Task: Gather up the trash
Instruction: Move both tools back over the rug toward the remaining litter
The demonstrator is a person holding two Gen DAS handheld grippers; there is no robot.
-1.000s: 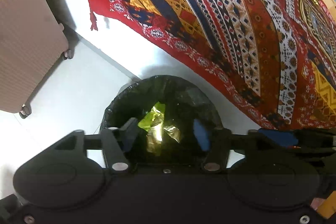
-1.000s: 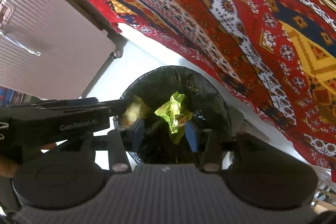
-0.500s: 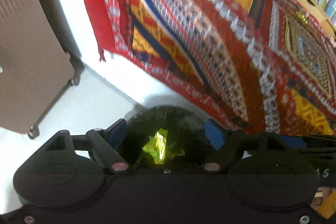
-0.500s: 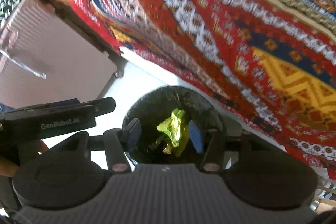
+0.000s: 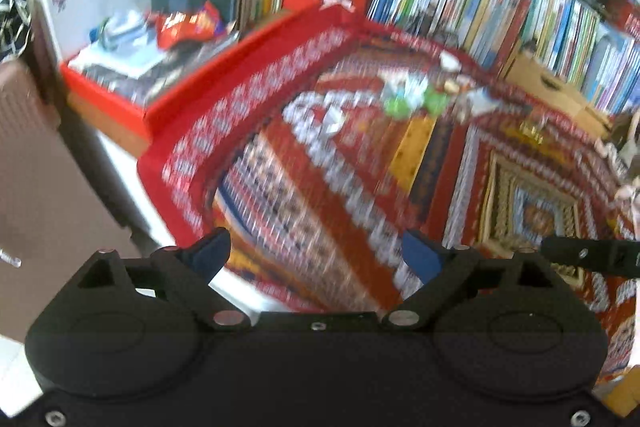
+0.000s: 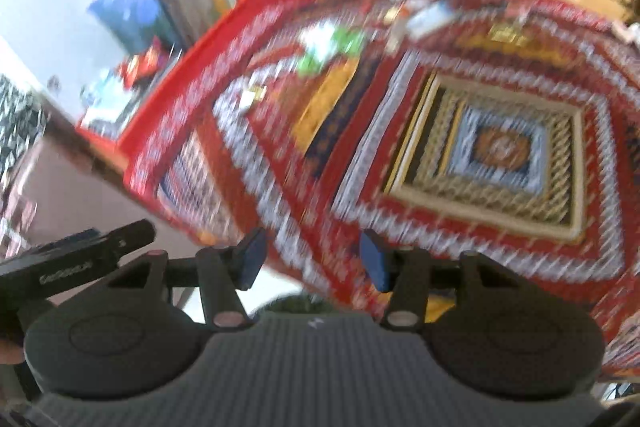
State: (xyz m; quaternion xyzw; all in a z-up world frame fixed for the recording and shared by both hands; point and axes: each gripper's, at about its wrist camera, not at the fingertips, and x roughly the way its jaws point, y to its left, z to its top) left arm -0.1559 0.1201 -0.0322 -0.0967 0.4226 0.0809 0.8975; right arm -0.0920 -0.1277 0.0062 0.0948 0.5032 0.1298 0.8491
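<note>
The left gripper (image 5: 316, 253) was opening wide, nothing between its jaws. The right gripper (image 6: 310, 259) stood partly open, also empty. The green-and-white crumpled wrappers (image 5: 412, 97) lay well ahead on the patterned tablecloth (image 5: 328, 187), marginally left of the right gripper's axis.

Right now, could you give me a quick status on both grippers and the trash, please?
Left gripper empty, jaws opening. Right gripper open, empty. Green and white wrappers lie far back on the patterned cloth. Nothing in the way.
</note>
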